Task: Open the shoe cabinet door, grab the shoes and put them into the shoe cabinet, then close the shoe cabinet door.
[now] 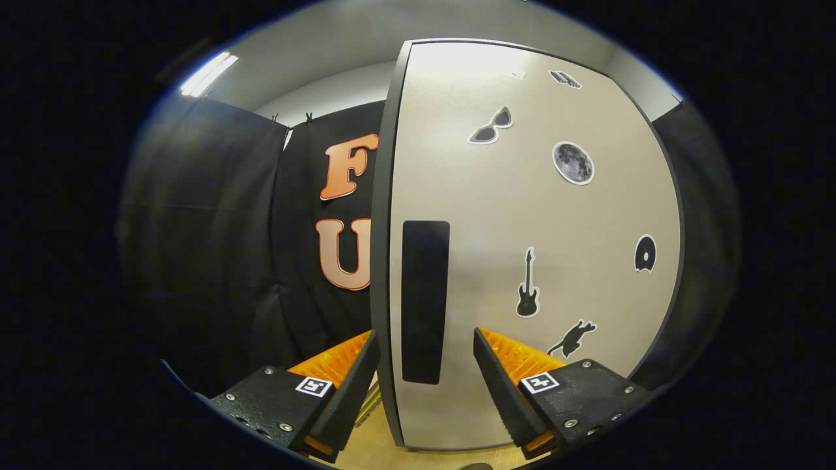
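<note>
The shoe cabinet door (522,228), filling the centre and right of the frame, is straddled at its free left edge by the gripper (424,375), whose fingers are spread wide and grip nothing yet. Opening appears barely begun (or closing nearly finished); no shoes are seen.

You have the pale beige, faintly speckled shoe cabinet door (496,261) just ahead of your gripper (424,382), trimmed with a dark grey edge band (381,261). Between the spread fingers stands its matte black rectangular handle strip (424,300). Beyond the right finger the door carries white-outlined stickers: a black guitar (528,284), a black leaping cat (571,338), a grey mottled moon (573,162), grey-lensed sunglasses (491,126) and a black disc (644,253). Under the fingers lies light, wood-grained floor (372,450).
</note>
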A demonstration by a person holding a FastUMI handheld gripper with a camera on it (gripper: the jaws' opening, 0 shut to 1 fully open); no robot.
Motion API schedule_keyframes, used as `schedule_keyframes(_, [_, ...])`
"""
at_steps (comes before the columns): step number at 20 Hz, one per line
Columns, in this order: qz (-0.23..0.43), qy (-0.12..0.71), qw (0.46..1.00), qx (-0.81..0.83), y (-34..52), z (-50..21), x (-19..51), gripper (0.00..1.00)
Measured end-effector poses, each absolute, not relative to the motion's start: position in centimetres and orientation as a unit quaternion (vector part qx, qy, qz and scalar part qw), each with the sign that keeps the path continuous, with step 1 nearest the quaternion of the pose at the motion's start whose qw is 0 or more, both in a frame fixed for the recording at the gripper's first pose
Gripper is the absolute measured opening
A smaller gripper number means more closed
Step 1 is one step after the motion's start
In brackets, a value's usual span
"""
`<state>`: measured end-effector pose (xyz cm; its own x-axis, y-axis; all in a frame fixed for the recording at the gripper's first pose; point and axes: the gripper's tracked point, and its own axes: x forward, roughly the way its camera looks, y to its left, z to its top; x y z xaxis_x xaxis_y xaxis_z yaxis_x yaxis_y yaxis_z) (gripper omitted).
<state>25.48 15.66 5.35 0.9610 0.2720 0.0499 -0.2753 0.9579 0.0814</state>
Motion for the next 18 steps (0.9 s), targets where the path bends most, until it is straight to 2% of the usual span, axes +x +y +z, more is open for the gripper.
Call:
schedule_keyframes(2, [0.136,-0.022,0.989,0.047,15.9,5.9,25.9,0.82])
schedule_keyframes(6, [0.127,-0.027,0.990,0.047,16.3,6.6,26.5,0.61])
schedule_keyframes(9, [0.115,-0.024,0.992,0.049,15.9,6.6,26.6,0.38])
schedule_keyframes(18, [0.120,-0.004,0.991,0.060,15.4,6.4,24.8,0.28])
